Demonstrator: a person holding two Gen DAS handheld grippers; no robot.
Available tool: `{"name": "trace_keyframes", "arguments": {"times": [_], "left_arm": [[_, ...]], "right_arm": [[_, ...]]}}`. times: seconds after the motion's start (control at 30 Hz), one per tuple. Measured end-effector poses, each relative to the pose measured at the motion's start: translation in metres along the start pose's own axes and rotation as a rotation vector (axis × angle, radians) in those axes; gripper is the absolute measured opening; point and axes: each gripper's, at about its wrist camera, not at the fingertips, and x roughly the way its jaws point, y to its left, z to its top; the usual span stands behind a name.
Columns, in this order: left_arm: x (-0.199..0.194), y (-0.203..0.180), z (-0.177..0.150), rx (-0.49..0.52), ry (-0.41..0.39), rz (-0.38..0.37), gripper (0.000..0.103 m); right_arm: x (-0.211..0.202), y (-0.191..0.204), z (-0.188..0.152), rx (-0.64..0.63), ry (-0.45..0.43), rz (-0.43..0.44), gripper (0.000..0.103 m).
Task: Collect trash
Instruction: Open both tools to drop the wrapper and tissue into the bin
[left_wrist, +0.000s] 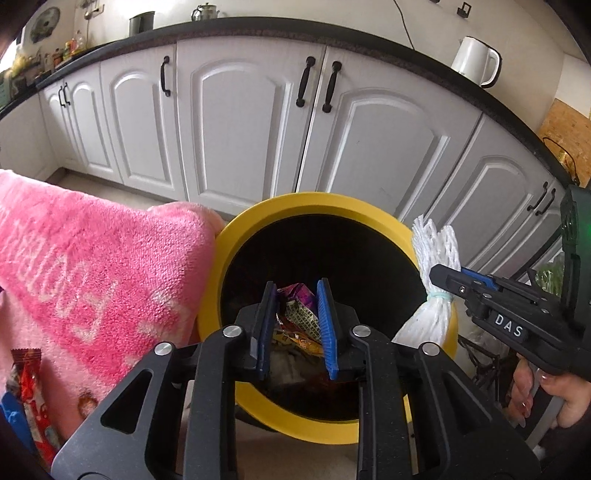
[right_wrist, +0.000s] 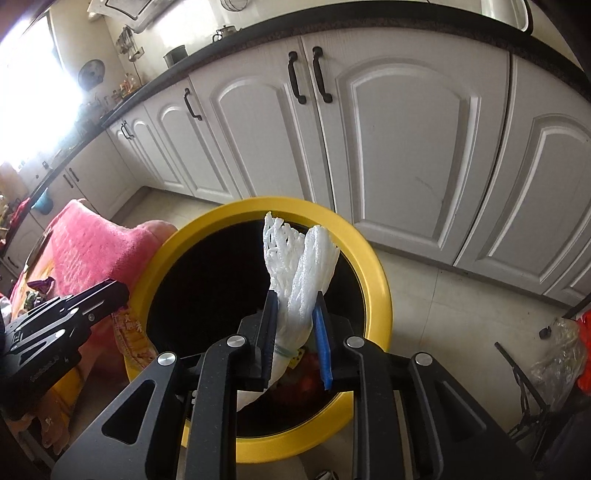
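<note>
The left gripper (left_wrist: 295, 321) is clamped on a colourful wrapper (left_wrist: 297, 312) and holds it above the dark opening of the yellow bin (left_wrist: 236, 236). In the left wrist view the wrapper sits between the two blue pads (left_wrist: 327, 325), and its lower end hangs down toward the inside of the bin. The right gripper (right_wrist: 295, 332) is clamped on a white foam net (right_wrist: 299, 273), which is tied by a thin green band (right_wrist: 284, 352) near its lower part. In the right wrist view the net stands up from the jaws toward 12 o'clock, over the opening of the bin (right_wrist: 376, 280). In the left wrist view the right gripper (left_wrist: 448, 275) comes in from 3 o'clock and holds the net (left_wrist: 436, 251) over the right rim. A pink towel (left_wrist: 92, 266) lies at 9 o'clock, touching the bin. White cabinets (left_wrist: 240, 122) stand behind, at 12 o'clock.
</note>
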Motion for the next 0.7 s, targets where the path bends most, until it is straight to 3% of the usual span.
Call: {"name": "trace_keyframes", "arguments": {"times": [0.17, 0.37, 0.57, 0.7], "left_arm": [[0.004, 0.005, 0.001, -0.017, 0.01, 0.013, 0.035], [-0.003, 0.015, 0.001, -0.047, 0.007, 0.027, 0.056], [-0.023, 0.024, 0.006, -0.073, -0.032, 0.04, 0.09], [-0.034, 0.027, 0.006, -0.084, -0.054, 0.045, 0.092]], "right_arm": [[0.003, -0.002, 0.001, 0.006, 0.008, -0.002, 0.026], [0.001, -0.006, 0.001, 0.021, 0.001, -0.012, 0.041], [-0.008, -0.004, 0.004, 0.008, -0.037, -0.036, 0.054], [-0.016, -0.001, 0.004, -0.001, -0.062, -0.048, 0.061]]}}
